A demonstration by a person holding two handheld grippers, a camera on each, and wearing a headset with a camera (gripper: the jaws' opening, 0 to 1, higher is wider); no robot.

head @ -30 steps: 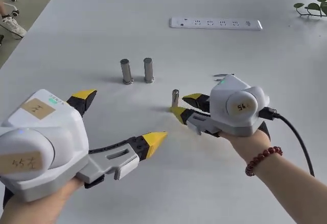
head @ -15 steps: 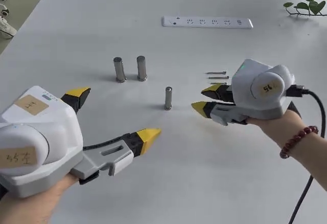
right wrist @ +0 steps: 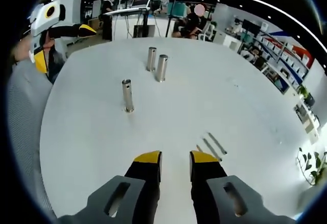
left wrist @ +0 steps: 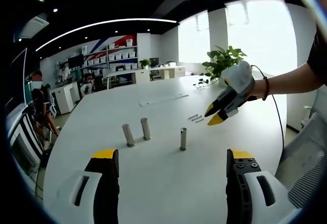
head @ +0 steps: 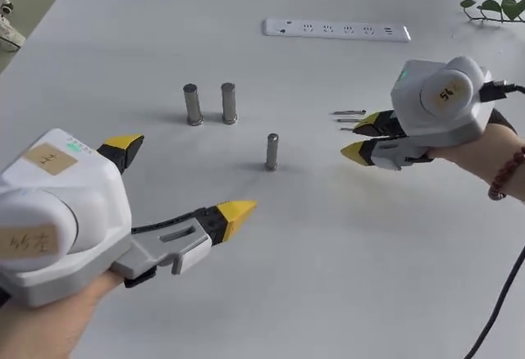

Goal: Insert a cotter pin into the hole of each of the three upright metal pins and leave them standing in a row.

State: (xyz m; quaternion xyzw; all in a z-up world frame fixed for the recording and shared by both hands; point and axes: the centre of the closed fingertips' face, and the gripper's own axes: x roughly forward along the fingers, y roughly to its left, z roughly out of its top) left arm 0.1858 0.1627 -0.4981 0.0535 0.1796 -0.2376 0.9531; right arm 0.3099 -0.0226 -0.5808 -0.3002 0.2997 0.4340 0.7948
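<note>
Our right tool [head: 361,136], slightly parted and empty, has the cotter pins [head: 349,119] just off its tips, lying along its reach; the wide-open left tool [head: 180,175] is farther.

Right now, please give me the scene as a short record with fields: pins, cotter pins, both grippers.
left gripper: open wide, empty
right gripper: slightly open, empty
metal pins: three upright, two side by side, one apart
cotter pins: flat on the table, at the right gripper's tips
progress: no cotter pin inserted yet
</note>
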